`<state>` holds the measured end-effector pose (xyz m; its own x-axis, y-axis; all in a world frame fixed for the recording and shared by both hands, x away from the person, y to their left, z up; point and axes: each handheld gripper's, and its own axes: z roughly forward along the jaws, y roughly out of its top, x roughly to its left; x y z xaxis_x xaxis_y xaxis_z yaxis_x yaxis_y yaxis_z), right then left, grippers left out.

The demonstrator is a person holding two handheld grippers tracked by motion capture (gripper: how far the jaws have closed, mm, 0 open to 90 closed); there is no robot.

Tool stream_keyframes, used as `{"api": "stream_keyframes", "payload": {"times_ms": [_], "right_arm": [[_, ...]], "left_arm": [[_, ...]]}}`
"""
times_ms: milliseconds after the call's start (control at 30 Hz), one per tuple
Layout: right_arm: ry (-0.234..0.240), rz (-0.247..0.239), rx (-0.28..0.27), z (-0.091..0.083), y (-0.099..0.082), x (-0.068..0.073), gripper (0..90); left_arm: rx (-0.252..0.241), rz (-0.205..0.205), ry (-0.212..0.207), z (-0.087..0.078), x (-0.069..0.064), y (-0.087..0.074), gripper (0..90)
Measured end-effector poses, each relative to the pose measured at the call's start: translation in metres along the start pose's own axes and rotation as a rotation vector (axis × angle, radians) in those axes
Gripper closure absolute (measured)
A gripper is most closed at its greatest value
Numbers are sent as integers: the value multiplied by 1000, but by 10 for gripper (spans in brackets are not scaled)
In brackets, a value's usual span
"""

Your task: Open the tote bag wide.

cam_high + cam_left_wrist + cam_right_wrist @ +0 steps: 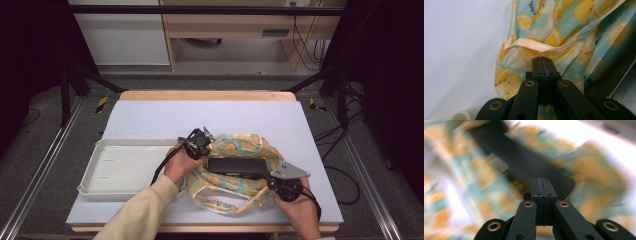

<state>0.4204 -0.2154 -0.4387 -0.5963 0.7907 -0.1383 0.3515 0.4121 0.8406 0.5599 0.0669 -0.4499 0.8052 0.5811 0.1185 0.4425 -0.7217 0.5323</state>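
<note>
Lemon-print bag (235, 167) | between claws | left claw (542, 58) at its hem

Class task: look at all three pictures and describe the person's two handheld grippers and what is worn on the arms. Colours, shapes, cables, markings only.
Both grippers are black. The left gripper has flat black link arms with brass-coloured pivot rings and small screw holes near the tips; a black cable trails from it. The right gripper has matching fingers and carries a grey three-cornered plate on top. The left arm wears a cream long sleeve.
</note>
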Motion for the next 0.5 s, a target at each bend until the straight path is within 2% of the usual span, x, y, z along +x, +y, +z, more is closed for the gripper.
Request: {"api": "stream_keyframes", "payload": {"times_ms": [67, 167, 267, 367, 500], "right_arm": [[-33, 17, -25, 3, 7, -12, 900], [-54, 25, -10, 16, 14, -26, 900], [-86, 63, 59, 36, 15, -44, 900], [-77, 89, 127, 49, 7, -54, 900], [-50, 128, 189, 59, -6, -61, 900]], "left_arm": [[5, 5, -2, 1, 0, 1, 900], [16, 21, 1, 2, 0, 3, 900], [15, 21, -4, 3, 0, 4, 900], [23, 28, -8, 5, 0, 5, 900], [37, 43, -1, 9, -2, 7, 900]]}}
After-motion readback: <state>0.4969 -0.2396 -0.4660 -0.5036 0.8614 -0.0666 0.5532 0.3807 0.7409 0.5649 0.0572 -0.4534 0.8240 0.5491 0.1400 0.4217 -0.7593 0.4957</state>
